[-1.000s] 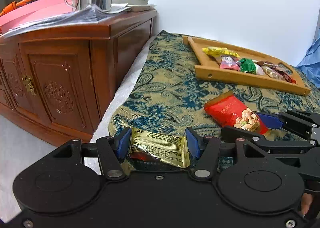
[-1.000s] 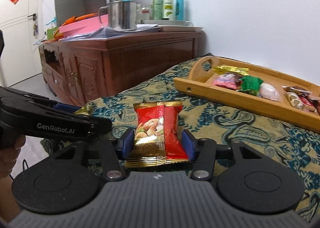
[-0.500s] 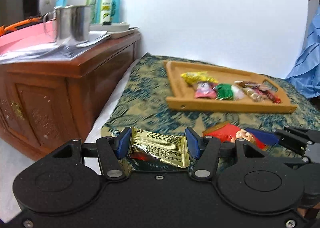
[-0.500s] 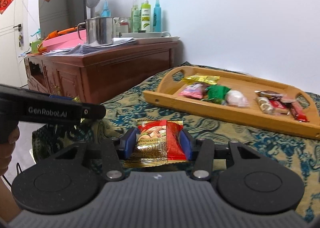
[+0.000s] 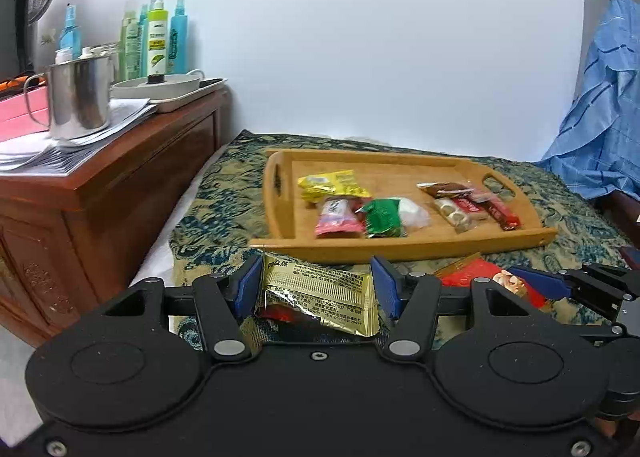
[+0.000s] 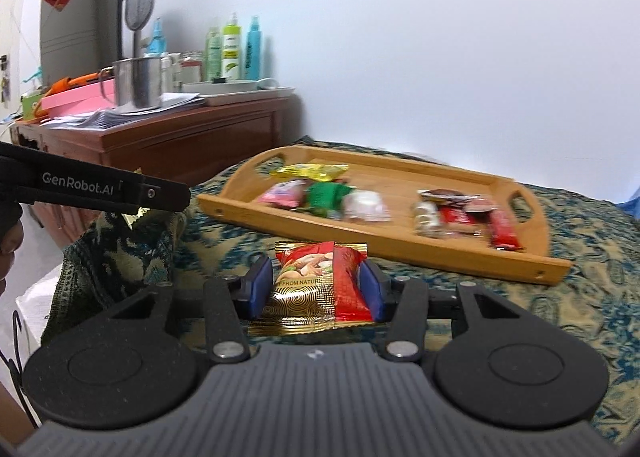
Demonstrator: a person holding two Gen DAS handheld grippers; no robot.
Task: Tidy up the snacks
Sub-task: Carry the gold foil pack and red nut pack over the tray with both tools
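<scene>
On the near side of the wooden tray (image 5: 400,247), both grippers hold a snack apiece. The left gripper (image 5: 316,285) has its blue pads pressed against a gold foil packet (image 5: 320,297) (printed text facing up, a bit of red showing beneath it). The right gripper (image 6: 314,289) is clamped on a red and gold nut packet (image 6: 316,285), which stands lengthwise between the pads, just short of the tray's front rail. Both are over the patterned blue-and-tan cloth (image 6: 580,297) on which the tray rests. Inside the tray lie a yellow packet (image 5: 332,185), a pink one (image 5: 336,217), a green one (image 5: 382,219) and a white one (image 5: 414,213) toward its left handle, then a cluster of small brown and red bars (image 5: 472,207) toward its right. Left of the tray stands a carved wooden cabinet (image 5: 100,193) carrying a steel mug (image 5: 78,99) on loose papers, with spray bottles (image 5: 158,41) behind it against the wall.
</scene>
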